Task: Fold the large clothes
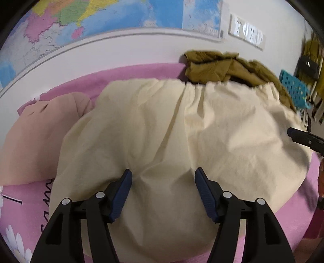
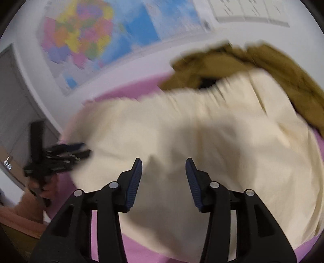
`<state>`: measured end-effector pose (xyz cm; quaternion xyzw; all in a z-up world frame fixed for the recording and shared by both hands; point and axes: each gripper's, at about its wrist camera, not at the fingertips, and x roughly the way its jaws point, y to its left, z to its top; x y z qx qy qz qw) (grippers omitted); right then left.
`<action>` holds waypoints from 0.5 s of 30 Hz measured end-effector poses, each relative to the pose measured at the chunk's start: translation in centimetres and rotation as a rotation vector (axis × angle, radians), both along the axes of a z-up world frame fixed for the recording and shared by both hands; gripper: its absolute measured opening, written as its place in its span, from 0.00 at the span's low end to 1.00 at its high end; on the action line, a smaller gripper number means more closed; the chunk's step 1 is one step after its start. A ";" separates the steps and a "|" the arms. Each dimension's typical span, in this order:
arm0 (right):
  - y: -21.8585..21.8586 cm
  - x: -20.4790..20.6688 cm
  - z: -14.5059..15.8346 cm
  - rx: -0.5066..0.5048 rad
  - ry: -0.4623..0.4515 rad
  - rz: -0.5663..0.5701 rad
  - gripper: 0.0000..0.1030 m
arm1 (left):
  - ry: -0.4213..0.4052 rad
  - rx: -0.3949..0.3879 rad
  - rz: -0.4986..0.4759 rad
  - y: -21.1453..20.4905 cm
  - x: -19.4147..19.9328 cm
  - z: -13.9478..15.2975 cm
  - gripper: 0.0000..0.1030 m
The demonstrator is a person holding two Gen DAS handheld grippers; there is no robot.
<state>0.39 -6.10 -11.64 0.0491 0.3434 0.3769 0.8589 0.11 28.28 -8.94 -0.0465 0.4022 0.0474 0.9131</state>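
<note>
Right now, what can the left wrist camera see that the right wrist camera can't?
Only the left wrist view shows the peach garment, the blue basket and the white flowers printed on the sheet. Only the right wrist view shows the grey door. Both show the cream garment, olive jacket, pink sheet and wall map.

L gripper (image 1: 163,175) open over cream garment (image 1: 182,125) on pink sheet (image 1: 129,72).

The cream garment (image 1: 162,125) hides part of the olive garment (image 1: 218,66); the right-wrist view is motion-blurred throughout.
</note>
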 end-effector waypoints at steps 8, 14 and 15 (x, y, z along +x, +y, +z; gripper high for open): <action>6.5 2.7 -0.3 -0.074 0.001 0.077 0.43 | -0.059 -0.030 -0.079 -2.5 1.5 1.6 0.61; 7.1 5.1 -3.2 -0.113 0.093 0.045 0.35 | 0.031 -0.079 -0.067 -1.8 3.5 -1.3 0.63; 6.9 4.9 -3.0 -0.109 0.092 0.041 0.35 | 0.030 -0.085 -0.067 -1.6 3.6 -1.3 0.62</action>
